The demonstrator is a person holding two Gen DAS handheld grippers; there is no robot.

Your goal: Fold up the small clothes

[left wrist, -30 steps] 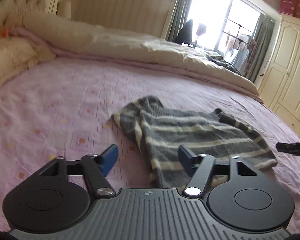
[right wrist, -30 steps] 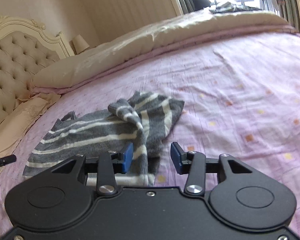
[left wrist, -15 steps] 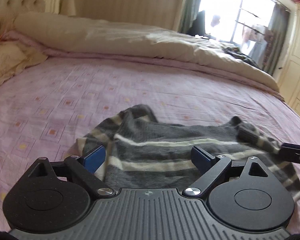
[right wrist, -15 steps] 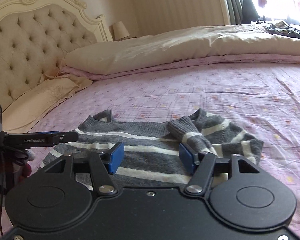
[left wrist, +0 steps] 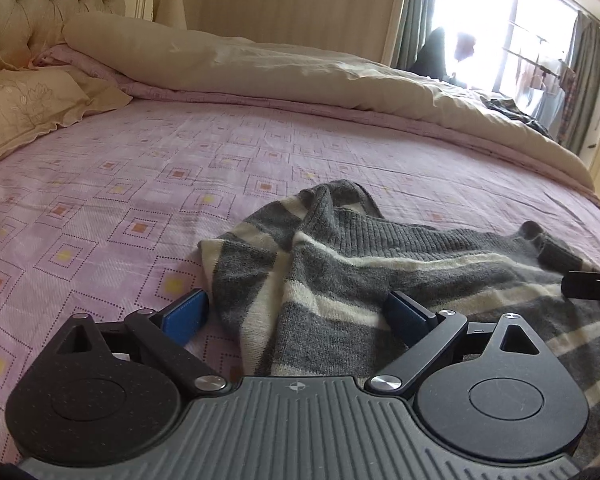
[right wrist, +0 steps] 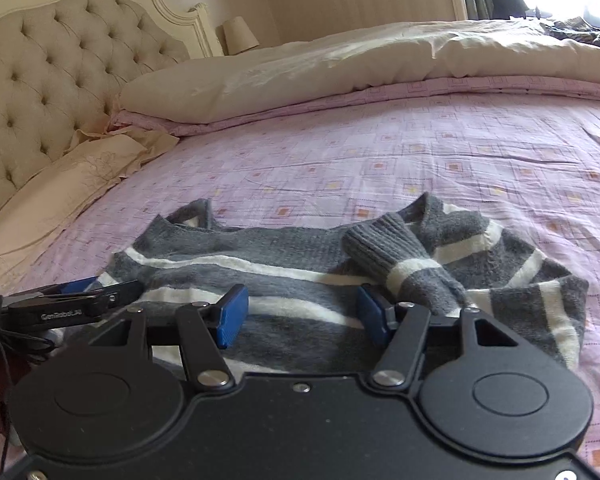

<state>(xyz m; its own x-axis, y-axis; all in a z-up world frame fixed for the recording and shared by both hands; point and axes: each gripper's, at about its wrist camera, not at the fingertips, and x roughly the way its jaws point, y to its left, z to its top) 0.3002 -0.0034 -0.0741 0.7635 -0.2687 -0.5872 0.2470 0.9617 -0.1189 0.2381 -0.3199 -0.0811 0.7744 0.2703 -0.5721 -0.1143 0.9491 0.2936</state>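
**Striped sweater on the bed, both tools spread wide**

Where the left wrist camera looks across the bed, the left tool (left wrist: 298,314) sits low over the pink patterned bedsheet (left wrist: 140,184) with its blue-padded fingers (left wrist: 186,314) spread wide and gripping nothing. The grey and white striped sweater (left wrist: 380,268) lies rumpled on the sheet straight ahead, its near edge running in between the two fingers; the left finger is over bare sheet just beside the sweater's hem, the right one over the knit. At the right edge of this view, a black tip of the right tool (left wrist: 592,286) reaches in above the sweater. Beyond lie a cream duvet (left wrist: 300,68), a pillow (left wrist: 28,100) and a tufted headboard (left wrist: 32,4), with a bright window (left wrist: 500,28) at the far right.

From the right wrist camera, the right tool (right wrist: 300,314) is likewise wide open and empty, both fingers hovering over the sweater (right wrist: 260,264). A sleeve (right wrist: 400,260) with a ribbed cuff lies folded across the body of the garment, just beside the right finger. The left tool (right wrist: 80,298) enters from the left edge at the sweater's far end; whether it touches the cloth cannot be told from here. The headboard (right wrist: 60,80) and a small lamp (right wrist: 240,34) stand behind.
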